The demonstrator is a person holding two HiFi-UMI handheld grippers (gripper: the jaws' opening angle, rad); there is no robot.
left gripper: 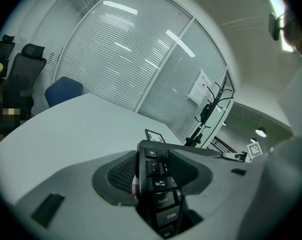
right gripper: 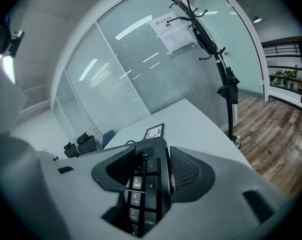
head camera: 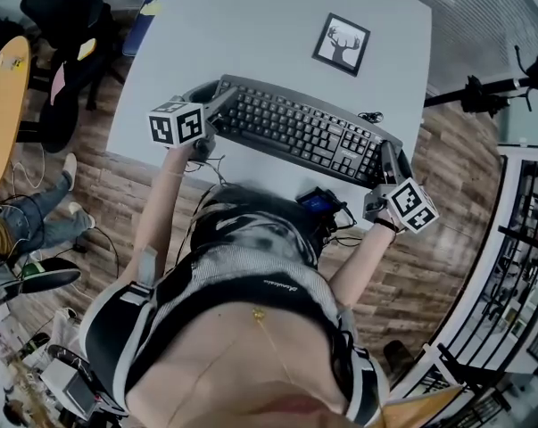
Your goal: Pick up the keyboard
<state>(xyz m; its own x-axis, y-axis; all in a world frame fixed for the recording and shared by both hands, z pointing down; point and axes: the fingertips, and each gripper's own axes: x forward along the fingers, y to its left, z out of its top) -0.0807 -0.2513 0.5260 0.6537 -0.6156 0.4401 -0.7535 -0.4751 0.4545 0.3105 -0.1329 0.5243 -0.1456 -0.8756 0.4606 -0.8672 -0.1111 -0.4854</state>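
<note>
A black keyboard (head camera: 295, 129) lies across the near part of a pale grey table (head camera: 251, 25), angled from upper left to lower right. My left gripper (head camera: 217, 105) is shut on its left end, and in the left gripper view the key columns of the keyboard (left gripper: 158, 184) stand clamped between the pads. My right gripper (head camera: 389, 160) is shut on the right end; in the right gripper view the numpad edge of the keyboard (right gripper: 145, 186) sits between the jaws. Whether the keyboard rests on the table or hangs just above it cannot be told.
A small framed deer picture (head camera: 341, 45) lies on the table behind the keyboard. Office chairs (head camera: 63, 25) and a round wooden table (head camera: 3, 96) stand to the left. A coat stand (right gripper: 211, 39) and glass walls with blinds are beyond the table. The floor is wood.
</note>
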